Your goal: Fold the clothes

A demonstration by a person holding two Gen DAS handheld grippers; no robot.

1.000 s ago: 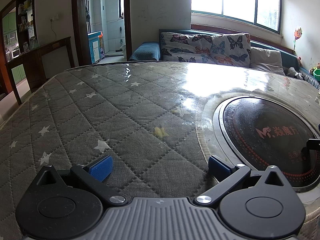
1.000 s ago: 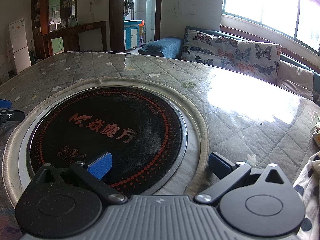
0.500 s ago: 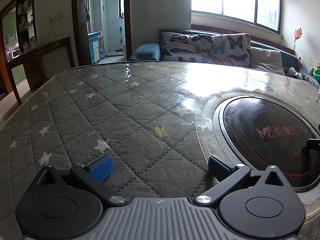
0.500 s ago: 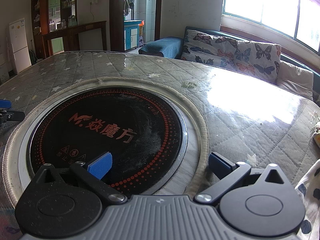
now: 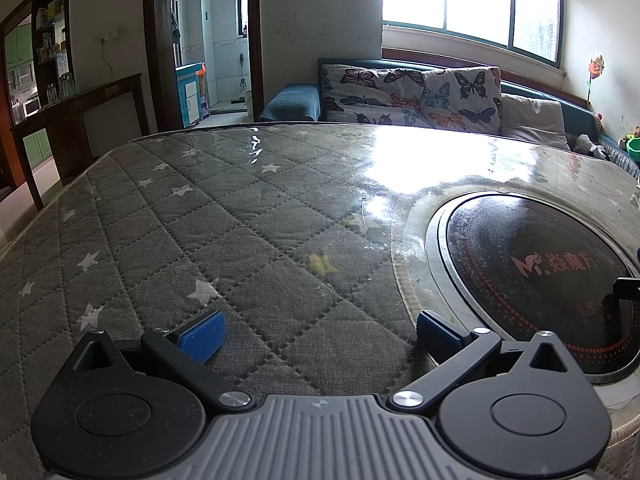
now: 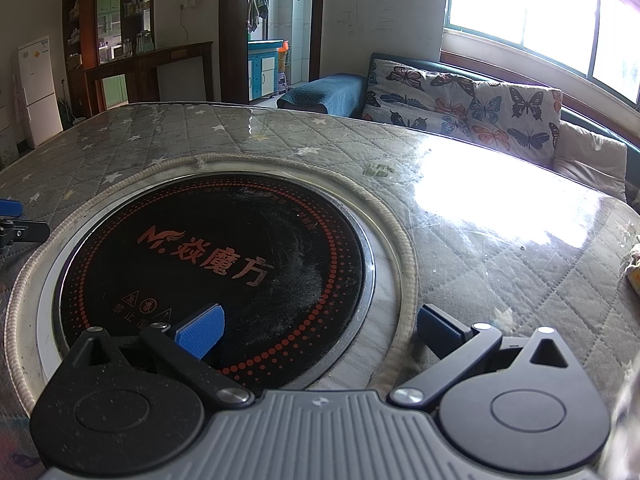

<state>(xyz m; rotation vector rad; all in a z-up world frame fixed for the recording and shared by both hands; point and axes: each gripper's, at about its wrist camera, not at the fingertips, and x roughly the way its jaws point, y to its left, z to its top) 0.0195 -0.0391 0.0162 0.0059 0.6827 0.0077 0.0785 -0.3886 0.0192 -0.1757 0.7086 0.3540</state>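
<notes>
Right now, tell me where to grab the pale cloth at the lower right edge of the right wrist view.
Probably pinch the cloth by its left edge, the only part showing, coming in from the left: it lies right of the open right gripper, which hovers at the induction cooktop rim. The rest is blurred and out of frame.

Left gripper [image 5: 320, 330]: black arms, round black hubs, ribbed grey housing, silver screws, blue ridged pads [image 5: 202, 335]. Right gripper [image 6: 319, 329]: same build, dust-speckled.
</notes>
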